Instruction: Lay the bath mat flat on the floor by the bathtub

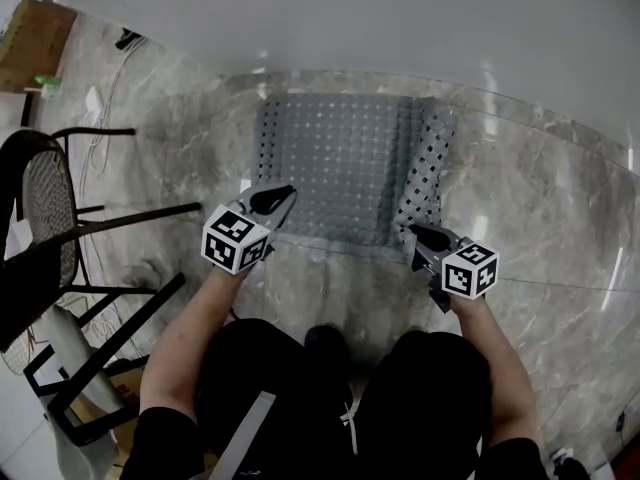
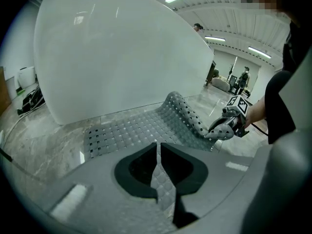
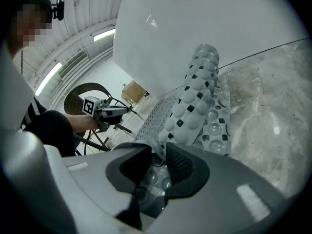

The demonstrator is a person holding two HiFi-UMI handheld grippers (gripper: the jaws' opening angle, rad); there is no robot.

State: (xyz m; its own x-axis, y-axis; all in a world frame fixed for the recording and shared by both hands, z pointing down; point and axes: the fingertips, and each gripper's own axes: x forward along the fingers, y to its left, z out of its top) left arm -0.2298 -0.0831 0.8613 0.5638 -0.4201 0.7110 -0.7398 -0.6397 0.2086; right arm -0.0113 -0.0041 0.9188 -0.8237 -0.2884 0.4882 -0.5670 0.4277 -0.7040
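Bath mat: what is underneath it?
The grey marbled floor lies under the bath mat, and its flat part covers the floor there. Its right edge is lifted, showing clear suction cups on the underside.

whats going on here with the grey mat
A person is spreading a grey bath mat on the marble floor beside the white bathtub, one hand-held gripper in each hand. The left hand-held gripper is clamped on the mat's near left edge, and that side lies flat. The right hand-held gripper holds the right edge; that edge is lifted and curled over, so the mat is not yet flat.
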